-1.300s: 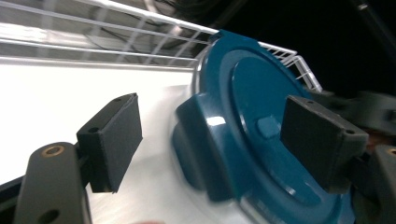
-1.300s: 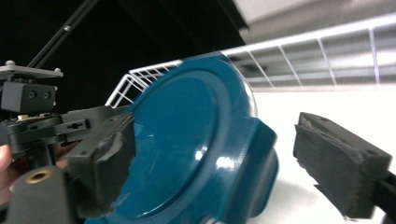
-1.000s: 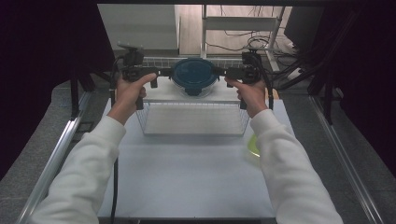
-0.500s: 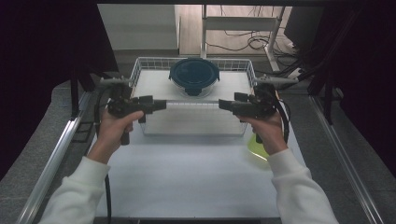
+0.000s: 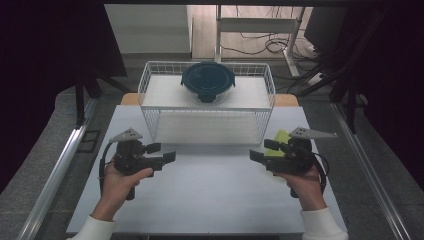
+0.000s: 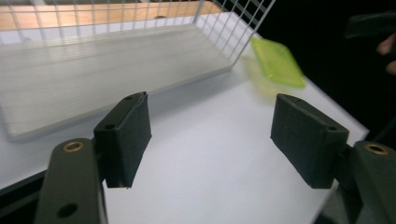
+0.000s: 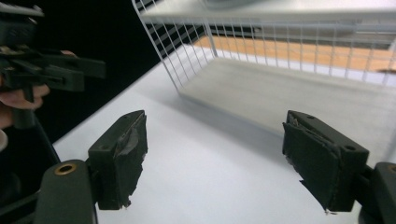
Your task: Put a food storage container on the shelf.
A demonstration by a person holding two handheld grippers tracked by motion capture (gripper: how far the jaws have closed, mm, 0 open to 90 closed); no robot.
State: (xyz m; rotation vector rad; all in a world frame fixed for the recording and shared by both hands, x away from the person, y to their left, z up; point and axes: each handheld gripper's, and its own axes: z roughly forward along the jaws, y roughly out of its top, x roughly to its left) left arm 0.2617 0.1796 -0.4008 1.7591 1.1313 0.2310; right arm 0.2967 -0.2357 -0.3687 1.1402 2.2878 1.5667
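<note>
A round container with a dark blue lid (image 5: 208, 81) sits on the top shelf of a white wire rack (image 5: 150, 107) at the far side of the table. My left gripper (image 5: 167, 154) is held low over the white table (image 5: 210, 190) at the near left, open, jaws pointing right. My right gripper (image 5: 259, 152) is at the near right, open, jaws pointing left. In the left gripper view its pads (image 6: 125, 135) stand wide apart with nothing between them. The right gripper view shows its worn pads (image 7: 122, 154) equally wide, empty.
A yellow-green flat lid or tray (image 6: 276, 61) lies on the table by the rack's right foot, partly behind the right gripper (image 5: 280, 137). The rack's lower level (image 7: 299, 93) is a pale board. Metal rails (image 5: 55, 170) run along both table sides.
Both grippers have drawn back from the blue-lidded container on the rack's top toward the near edge of the table, and now hover low on either side, open.
</note>
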